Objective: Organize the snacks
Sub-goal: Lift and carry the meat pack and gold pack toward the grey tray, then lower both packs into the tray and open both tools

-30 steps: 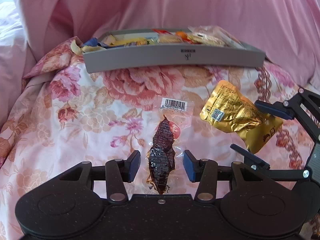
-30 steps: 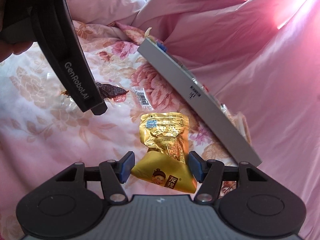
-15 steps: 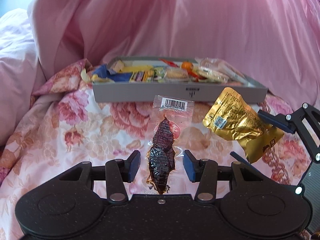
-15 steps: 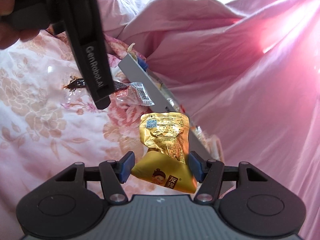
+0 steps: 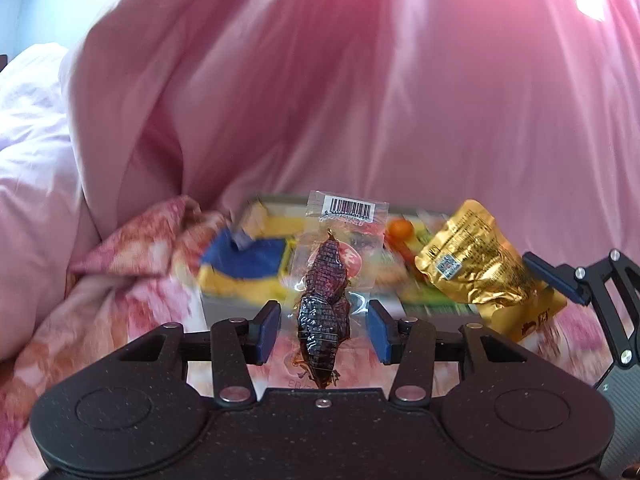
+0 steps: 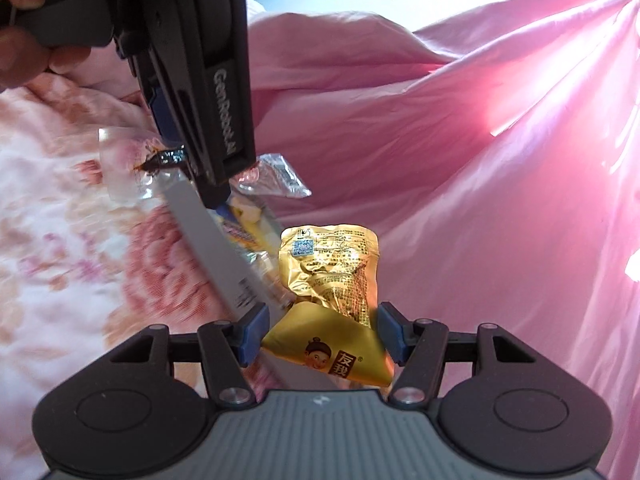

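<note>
Left wrist view
Left gripper (image 5: 323, 329): its 2 blue pads stand visibly apart on either side of a clear snack packet (image 5: 334, 280), yet the packet stays up in the air between them. I cannot tell from here what exactly pinches it; it looks held low down, near the gripper body.
Clear packet: see-through film with a white barcode label at the far end and a dark, reddish-brown, wrinkled snack inside, lying along the gripper's axis.
Tray (image 5: 320, 256): a grey tray just beyond the packet, blurred, already filled with yellow, blue, orange and green wrappers.
Right gripper (image 5: 556, 280): seen at the right edge, carrying a gold pouch (image 5: 476, 270) near the tray's right part.
Bed (image 5: 132, 292): floral cover under the tray, plain pink bedding (image 5: 360, 100) piled behind.

Right wrist view
Right gripper (image 6: 320, 334): jaws clamped on the bottom of the gold pouch (image 6: 332, 280), pads pressed to both sides.
Gold pouch: crinkled shiny foil, puffy, small printed text and a square code on the upper part, a cartoon face and red label on the lower part.
Left gripper (image 6: 192, 92): above the far end of the tray (image 6: 216, 248), with the clear packet (image 6: 276, 176) sticking out both sides.

Progress
Done: many snacks already lie in the tray; both remaining packets are lifted off the bed.
Left: by my judgement, lowering each packet over the tray and letting go.
</note>
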Demonstrator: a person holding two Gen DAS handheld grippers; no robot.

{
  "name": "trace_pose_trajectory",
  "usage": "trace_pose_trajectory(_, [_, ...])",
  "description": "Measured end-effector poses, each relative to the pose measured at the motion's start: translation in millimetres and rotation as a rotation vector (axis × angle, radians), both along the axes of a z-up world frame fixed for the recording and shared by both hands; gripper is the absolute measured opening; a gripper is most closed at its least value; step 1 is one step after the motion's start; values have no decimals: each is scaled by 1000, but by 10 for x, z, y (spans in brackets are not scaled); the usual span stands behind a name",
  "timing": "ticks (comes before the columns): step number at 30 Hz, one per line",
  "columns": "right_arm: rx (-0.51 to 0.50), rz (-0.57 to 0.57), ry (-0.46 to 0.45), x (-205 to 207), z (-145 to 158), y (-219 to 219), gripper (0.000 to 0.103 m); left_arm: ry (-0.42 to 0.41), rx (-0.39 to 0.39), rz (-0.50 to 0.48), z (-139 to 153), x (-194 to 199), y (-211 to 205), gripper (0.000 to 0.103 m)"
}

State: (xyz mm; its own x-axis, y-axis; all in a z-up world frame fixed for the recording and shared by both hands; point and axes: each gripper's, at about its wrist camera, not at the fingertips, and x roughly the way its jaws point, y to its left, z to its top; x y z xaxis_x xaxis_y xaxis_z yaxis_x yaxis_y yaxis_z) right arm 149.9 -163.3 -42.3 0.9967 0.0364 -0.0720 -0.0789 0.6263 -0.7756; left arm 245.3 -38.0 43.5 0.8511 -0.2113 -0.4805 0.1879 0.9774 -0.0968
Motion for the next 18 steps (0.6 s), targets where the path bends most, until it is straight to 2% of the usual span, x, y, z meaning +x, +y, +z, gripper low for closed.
trace_pose_trajectory(5, [74, -3, 7, 439, 198, 24, 64, 12, -15, 51, 86, 442, 67, 49])
trace_pose_trajectory(11, [169, -19, 9, 918, 410, 36, 64, 14, 11, 91, 80, 896, 65, 49])
trace_pose_trajectory(18, [246, -42, 51, 1264, 480, -19, 64, 81, -35, 116, -13, 1247, 24, 49])
